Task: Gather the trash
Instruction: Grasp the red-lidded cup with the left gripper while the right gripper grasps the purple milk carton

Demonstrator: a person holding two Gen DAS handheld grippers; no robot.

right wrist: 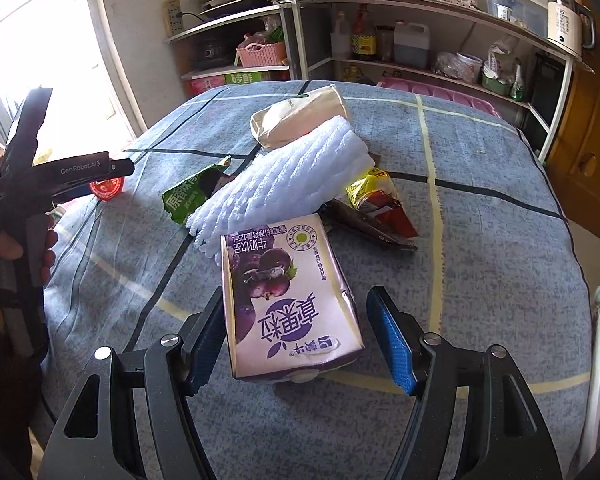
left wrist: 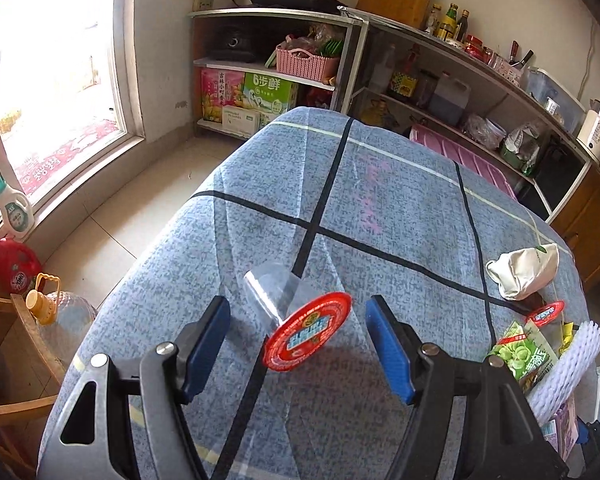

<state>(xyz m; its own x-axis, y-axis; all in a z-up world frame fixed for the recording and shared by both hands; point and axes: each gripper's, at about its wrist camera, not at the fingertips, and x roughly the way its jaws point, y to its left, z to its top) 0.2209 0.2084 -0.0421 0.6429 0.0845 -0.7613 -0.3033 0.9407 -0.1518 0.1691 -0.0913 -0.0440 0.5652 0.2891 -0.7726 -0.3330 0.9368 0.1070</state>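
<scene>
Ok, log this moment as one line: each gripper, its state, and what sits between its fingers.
left gripper: open, over clear cup with red lid | right gripper: open, around purple milk carton | nothing held yet

We read "GenRobot.AI" on the left gripper (right wrist: 88, 168), "真果粒" on the carton (right wrist: 288, 304), "6步鲜" on a box (left wrist: 269, 90).

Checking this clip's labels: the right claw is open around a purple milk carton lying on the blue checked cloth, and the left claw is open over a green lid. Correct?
Not quite: the lid in front of the left claw is red, not green, as the left wrist view shows. The rest holds: the right claw is open around the purple milk carton on the blue checked cloth.
</scene>
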